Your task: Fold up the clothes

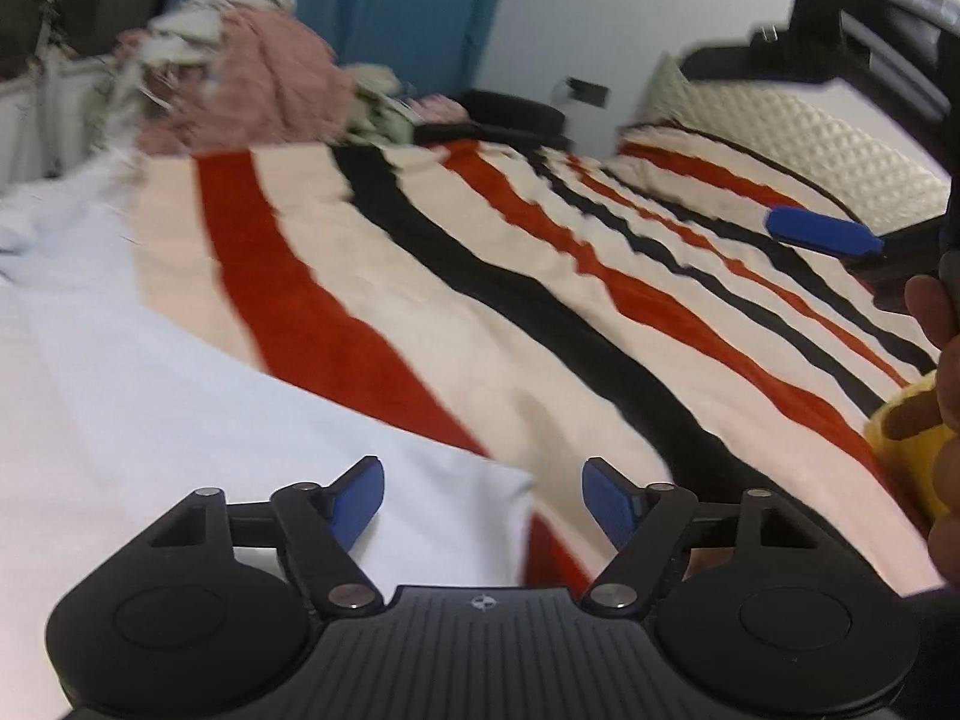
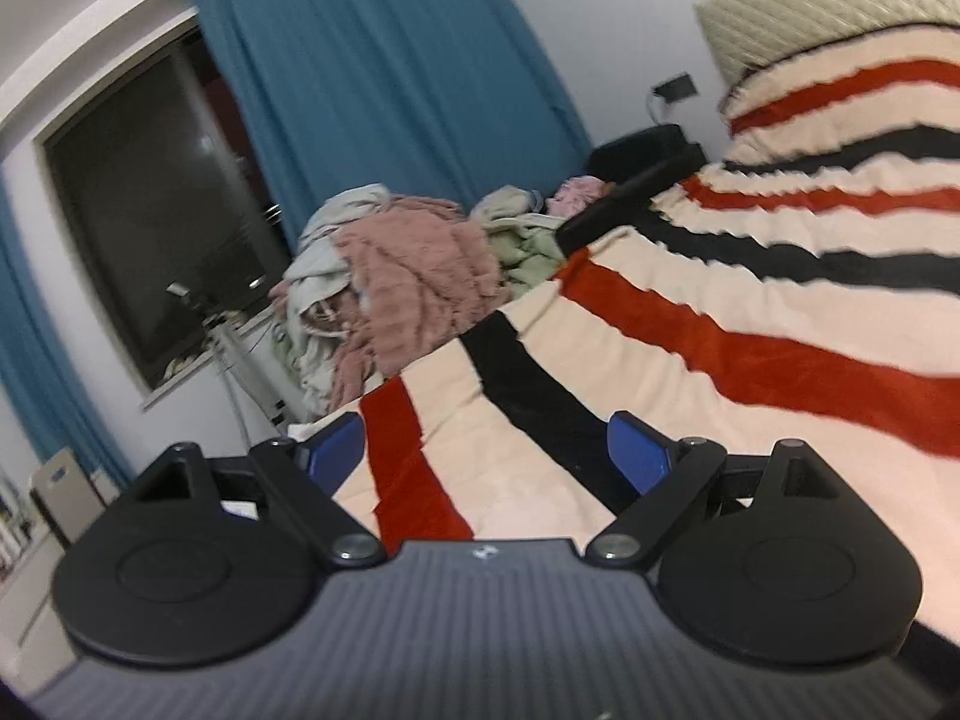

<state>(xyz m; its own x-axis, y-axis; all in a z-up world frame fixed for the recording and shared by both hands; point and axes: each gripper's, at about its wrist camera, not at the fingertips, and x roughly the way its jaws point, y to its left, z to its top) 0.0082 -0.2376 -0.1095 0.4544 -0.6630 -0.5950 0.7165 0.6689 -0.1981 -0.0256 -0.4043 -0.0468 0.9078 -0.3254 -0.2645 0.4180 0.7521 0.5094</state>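
Observation:
A white garment (image 1: 150, 396) lies spread over the left part of the striped blanket (image 1: 480, 312) in the left wrist view. My left gripper (image 1: 483, 495) hovers open just above the garment's right corner, with nothing between its blue pads. My right gripper (image 1: 822, 234) shows at the right edge of that view as a blue pad, held by a hand (image 1: 936, 372) with a yellow sleeve. In the right wrist view my right gripper (image 2: 486, 450) is open and empty above the blanket (image 2: 750, 312). A small white bit shows behind its left finger.
A heap of pink, white and pale green clothes (image 2: 396, 276) is piled at the far end of the bed (image 1: 240, 72). Blue curtains (image 2: 384, 72) and a dark window (image 2: 150, 204) stand behind it. A quilted cream headboard (image 1: 780, 126) and a dark bedside unit (image 2: 648, 150) sit near the wall.

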